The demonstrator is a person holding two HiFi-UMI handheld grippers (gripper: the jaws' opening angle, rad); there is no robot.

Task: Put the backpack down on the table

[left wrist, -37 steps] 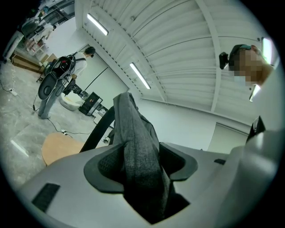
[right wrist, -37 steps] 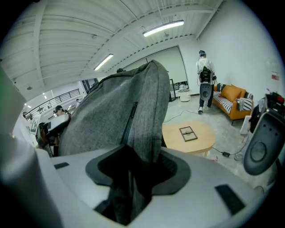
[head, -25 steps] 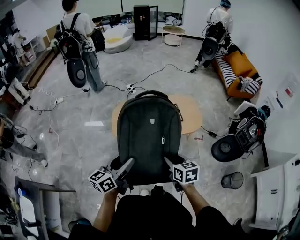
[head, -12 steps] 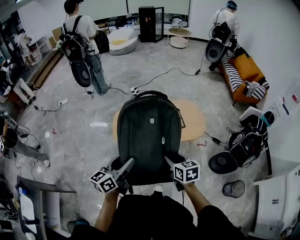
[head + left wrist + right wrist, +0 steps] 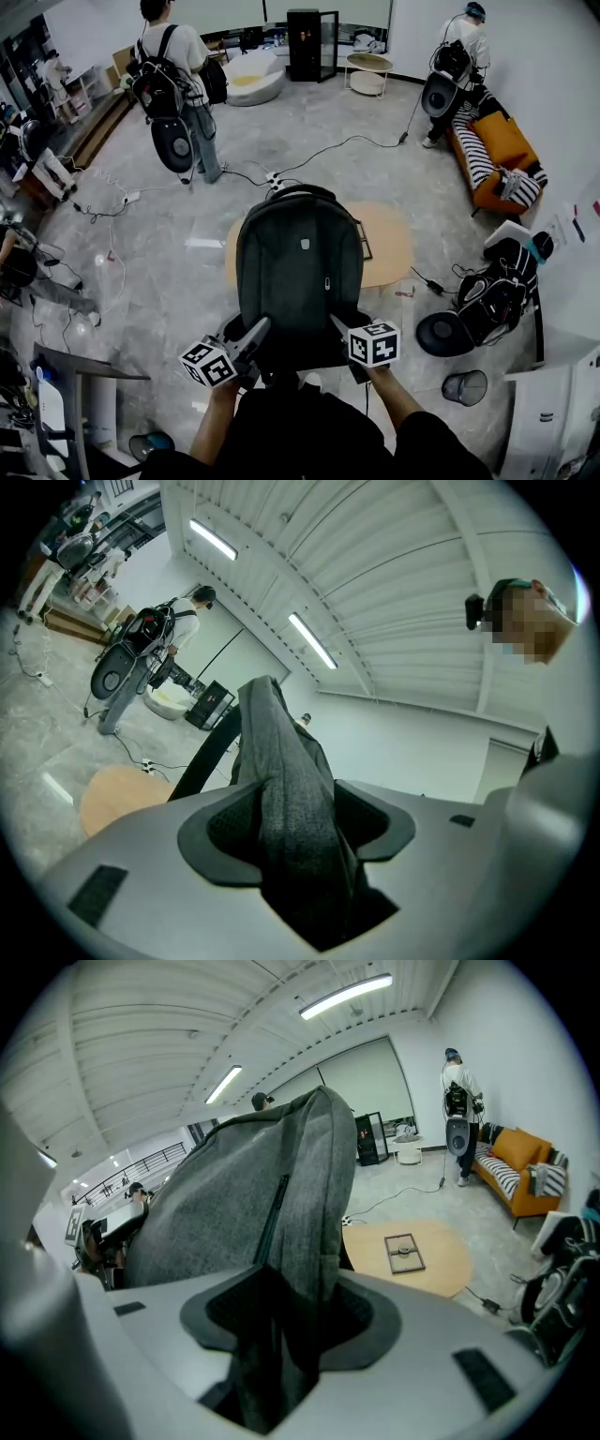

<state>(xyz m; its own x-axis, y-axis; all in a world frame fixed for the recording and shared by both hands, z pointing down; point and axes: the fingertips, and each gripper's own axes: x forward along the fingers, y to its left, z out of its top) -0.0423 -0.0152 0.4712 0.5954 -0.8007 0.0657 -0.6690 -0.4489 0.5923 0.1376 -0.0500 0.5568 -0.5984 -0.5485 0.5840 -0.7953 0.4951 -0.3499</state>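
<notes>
A dark grey backpack (image 5: 300, 272) hangs upright in front of me, held off the floor by its lower sides. My left gripper (image 5: 251, 336) is shut on its lower left side, with a fold of grey fabric (image 5: 286, 789) pinched between the jaws. My right gripper (image 5: 339, 330) is shut on the lower right side, where the fabric (image 5: 272, 1213) fills the jaws. The low round wooden table (image 5: 386, 246) stands just beyond the backpack, partly hidden by it. It shows in the right gripper view as the table (image 5: 436, 1260) and in the left gripper view as the table (image 5: 112, 794).
A small flat frame (image 5: 403, 1251) lies on the table. Cables and a power strip (image 5: 274, 178) cross the floor behind it. One person (image 5: 178, 84) stands far left, another (image 5: 459, 47) far right by an orange sofa (image 5: 502, 155). Gear (image 5: 487, 300) and a bin (image 5: 466, 386) stand at the right.
The floor, table and people have slid down the head view as I move forward. Both grippers keep their hold on the backpack, which stays upright.
</notes>
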